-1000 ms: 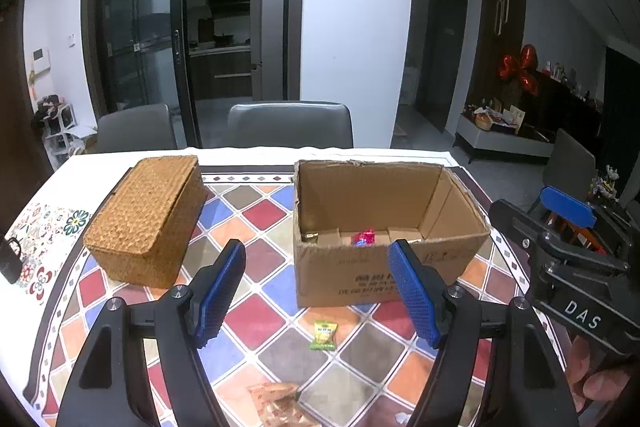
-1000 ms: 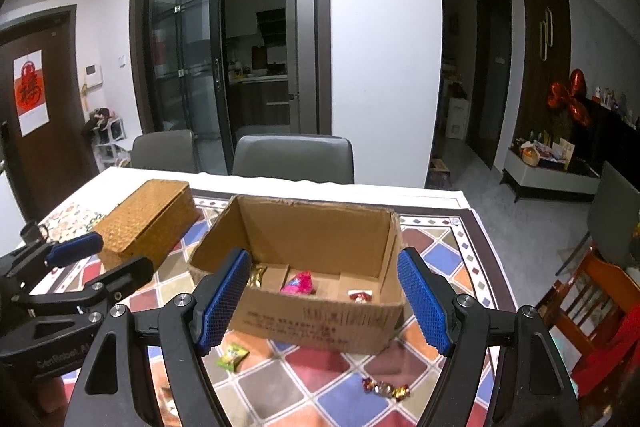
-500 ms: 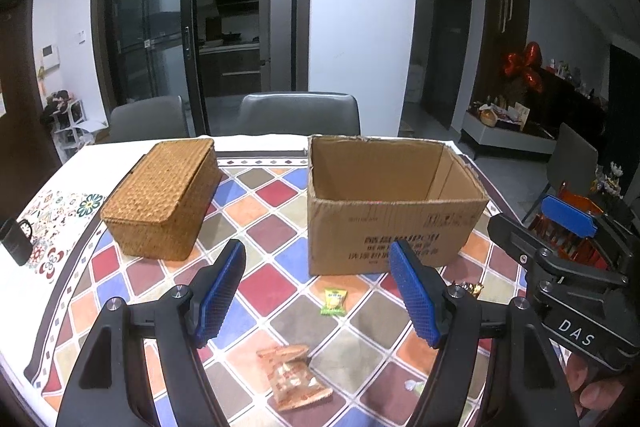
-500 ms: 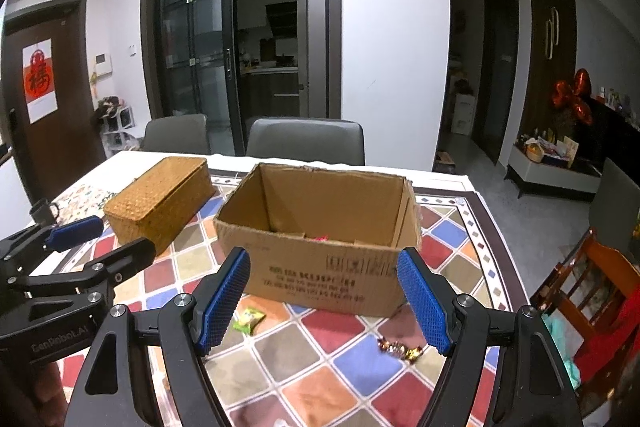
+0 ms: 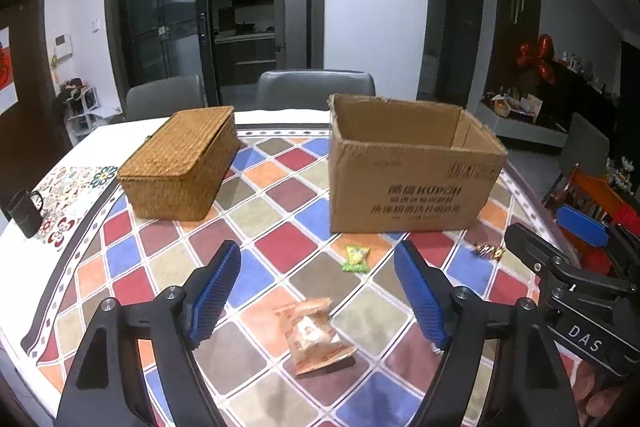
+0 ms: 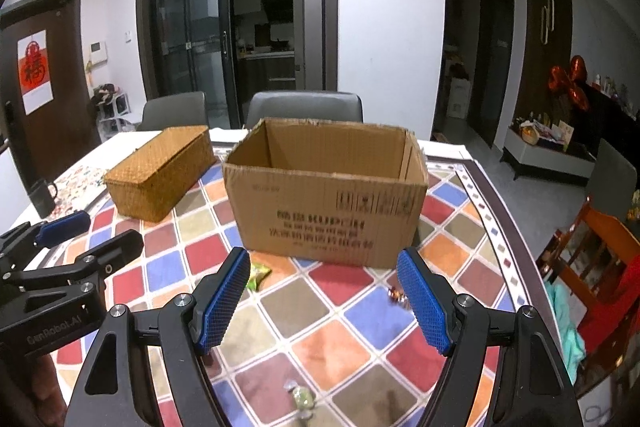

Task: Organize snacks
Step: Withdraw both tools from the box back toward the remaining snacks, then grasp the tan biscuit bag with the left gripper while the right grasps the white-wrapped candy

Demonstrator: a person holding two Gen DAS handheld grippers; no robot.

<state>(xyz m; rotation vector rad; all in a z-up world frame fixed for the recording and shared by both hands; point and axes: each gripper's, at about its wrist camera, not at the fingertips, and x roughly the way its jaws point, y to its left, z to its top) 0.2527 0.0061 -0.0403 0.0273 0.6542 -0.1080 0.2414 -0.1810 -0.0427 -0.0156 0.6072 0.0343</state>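
An open brown cardboard box point(image 5: 412, 183) with dark printed lettering on its near wall is seen standing on a table covered by a cloth of coloured diamond tiles point(image 5: 280, 247). To its left, apart from it, a closed rectangular woven wicker basket point(image 5: 180, 163) is placed. A black mug point(image 5: 24, 213) is found near the table's left edge.

The snacks are scattered on the cloth in front of the box. A small green-wrapped candy point(image 5: 355, 258) is lying just before the box's near left corner. A crinkled orange snack packet point(image 5: 316, 337) is lying nearer the camera, framed between the fingers of the left gripper point(image 5: 320, 299) without being touched. A gold-wrapped candy point(image 5: 489, 251) is lying near the box's right corner. In the right wrist view a small pale-green wrapped candy point(image 6: 302, 397) is seen low between the fingers of the right gripper point(image 6: 322, 299).

The jaws of the left gripper are being spread wider, and nothing is pressed by its blue ribbed pads point(image 5: 214, 293). The right gripper is held wide apart, and nothing is gripped by it.

Two grey chairs point(image 5: 316, 87) are seen behind the table.
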